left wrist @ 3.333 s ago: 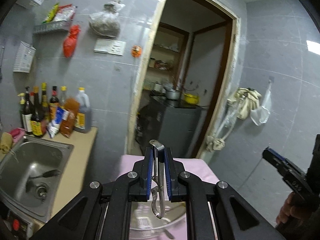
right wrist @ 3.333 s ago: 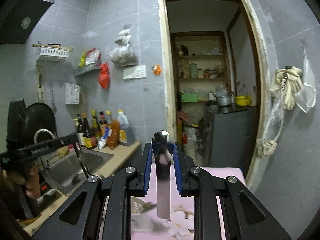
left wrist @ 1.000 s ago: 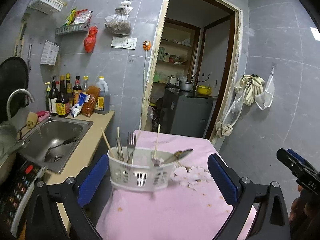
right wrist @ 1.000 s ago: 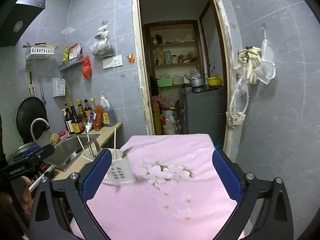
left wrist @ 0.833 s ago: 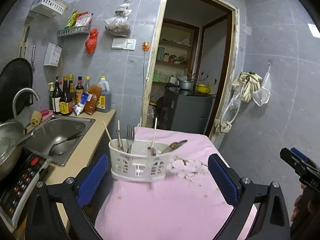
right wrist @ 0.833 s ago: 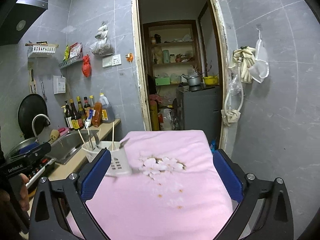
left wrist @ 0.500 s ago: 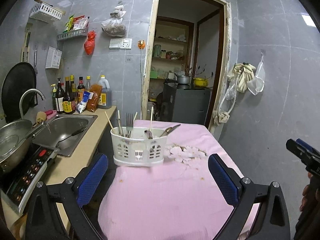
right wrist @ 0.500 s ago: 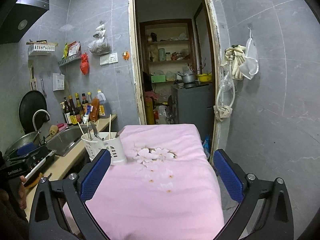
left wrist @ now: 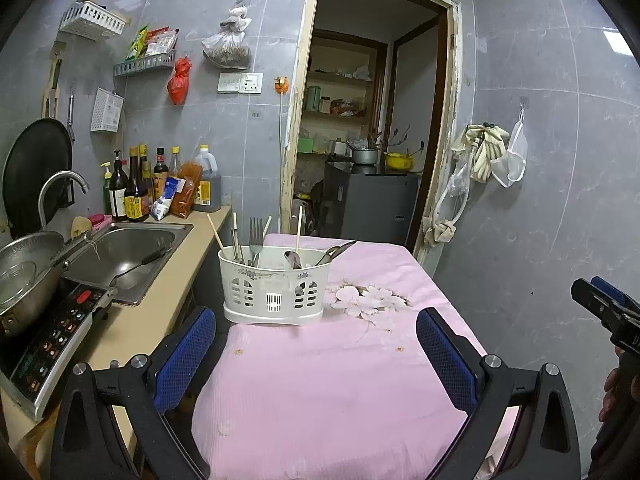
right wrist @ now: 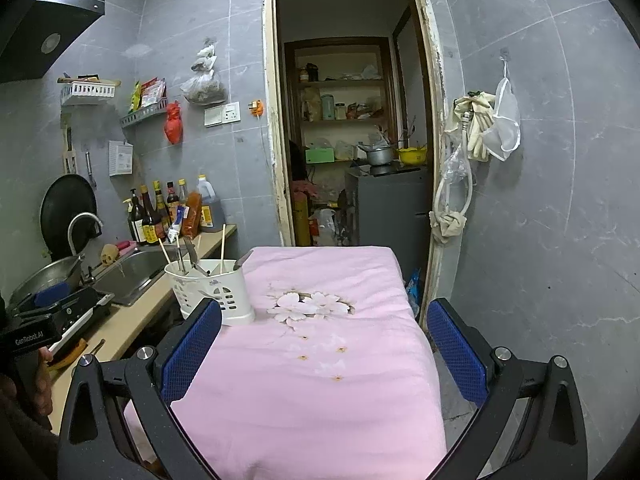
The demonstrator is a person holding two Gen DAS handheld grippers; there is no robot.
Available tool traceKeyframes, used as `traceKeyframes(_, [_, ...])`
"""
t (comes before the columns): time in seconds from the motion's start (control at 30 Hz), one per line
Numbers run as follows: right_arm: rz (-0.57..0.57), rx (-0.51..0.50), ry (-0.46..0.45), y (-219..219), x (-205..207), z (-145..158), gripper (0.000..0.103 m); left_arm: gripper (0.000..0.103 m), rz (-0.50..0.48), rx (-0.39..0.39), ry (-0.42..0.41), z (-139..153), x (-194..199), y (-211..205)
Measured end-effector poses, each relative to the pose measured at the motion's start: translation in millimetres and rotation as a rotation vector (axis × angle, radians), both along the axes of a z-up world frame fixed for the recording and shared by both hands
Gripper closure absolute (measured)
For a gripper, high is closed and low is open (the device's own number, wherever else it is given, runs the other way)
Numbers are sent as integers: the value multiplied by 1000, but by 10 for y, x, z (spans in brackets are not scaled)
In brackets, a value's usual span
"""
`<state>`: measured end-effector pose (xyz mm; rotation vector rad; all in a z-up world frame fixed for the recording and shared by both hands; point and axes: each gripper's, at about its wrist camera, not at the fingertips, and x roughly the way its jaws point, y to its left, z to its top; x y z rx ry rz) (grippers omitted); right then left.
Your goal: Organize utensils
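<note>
A white slotted utensil basket [left wrist: 276, 290] stands on the left part of a pink-covered table [left wrist: 340, 380]. It holds a fork [left wrist: 255, 234], chopsticks [left wrist: 298, 228], spoons [left wrist: 294, 259] and other metal utensils. The basket also shows in the right wrist view [right wrist: 212, 292]. My left gripper [left wrist: 316, 354] is open and empty, well back from the basket. My right gripper [right wrist: 324, 346] is open and empty above the near part of the table.
A counter at the left has a steel sink [left wrist: 132, 252], sauce bottles [left wrist: 136, 196], a wok [left wrist: 24, 276] and an induction cooker [left wrist: 52, 332]. An open doorway [left wrist: 372, 140] lies behind the table. A grey tiled wall [left wrist: 540, 200] is on the right.
3.3 s ago each gripper was shut on a metal utensil. Both have let go and opened wide. Both have since drawn back from the basket and table.
</note>
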<state>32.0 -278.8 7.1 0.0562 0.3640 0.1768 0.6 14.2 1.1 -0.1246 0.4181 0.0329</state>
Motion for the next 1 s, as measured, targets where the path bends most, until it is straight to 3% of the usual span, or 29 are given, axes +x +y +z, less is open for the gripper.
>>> traceKeyframes(1.0, [6,-3,5,13,16,14,2,2,1,0,-2,4,-11,-17])
